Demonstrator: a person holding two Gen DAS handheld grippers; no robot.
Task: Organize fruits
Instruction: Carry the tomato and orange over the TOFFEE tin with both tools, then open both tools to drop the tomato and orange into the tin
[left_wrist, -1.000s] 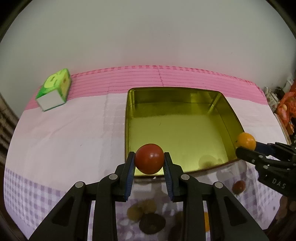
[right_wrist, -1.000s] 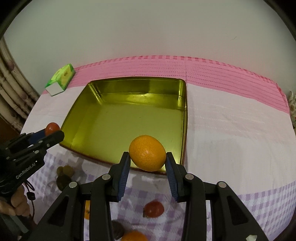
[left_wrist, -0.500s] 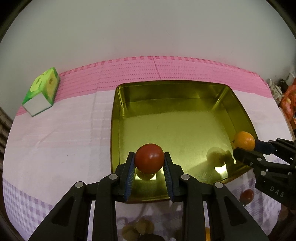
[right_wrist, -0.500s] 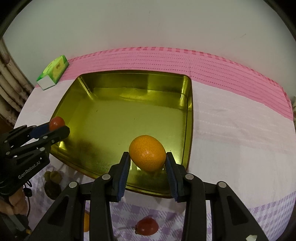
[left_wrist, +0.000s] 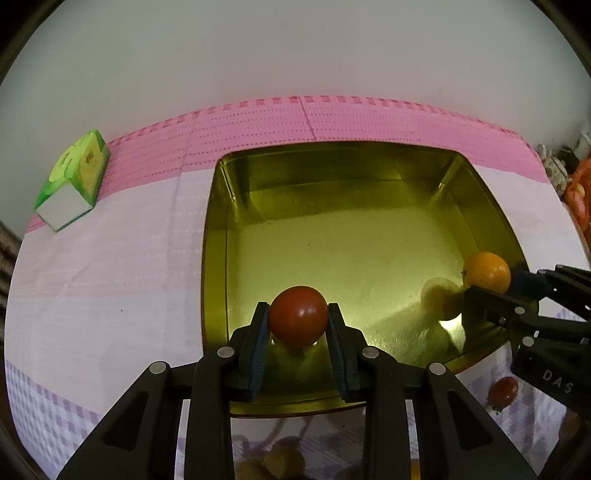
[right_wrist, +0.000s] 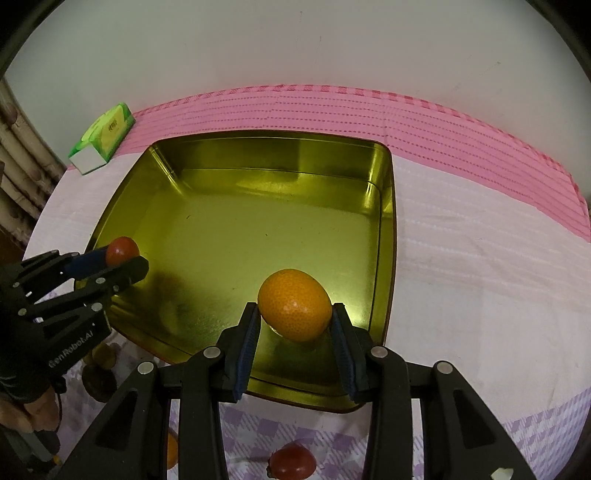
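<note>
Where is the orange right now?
The orange sits clamped in the right tool, held over the near right part of the gold tray; the left wrist view shows it at the tray's right edge.

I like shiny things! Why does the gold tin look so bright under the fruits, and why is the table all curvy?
Left wrist view: light glares off the tin floor beside the orange. Right wrist view: a bright patch shows by the orange. Both views: the fisheye lens bends the pink tablecloth edge.

Each camera sits behind own hand-held gripper, looks forward and down, close over gold tray (left_wrist: 216, 280) (right_wrist: 386, 236); both share tray, green box (left_wrist: 72, 184) (right_wrist: 103, 138).
</note>
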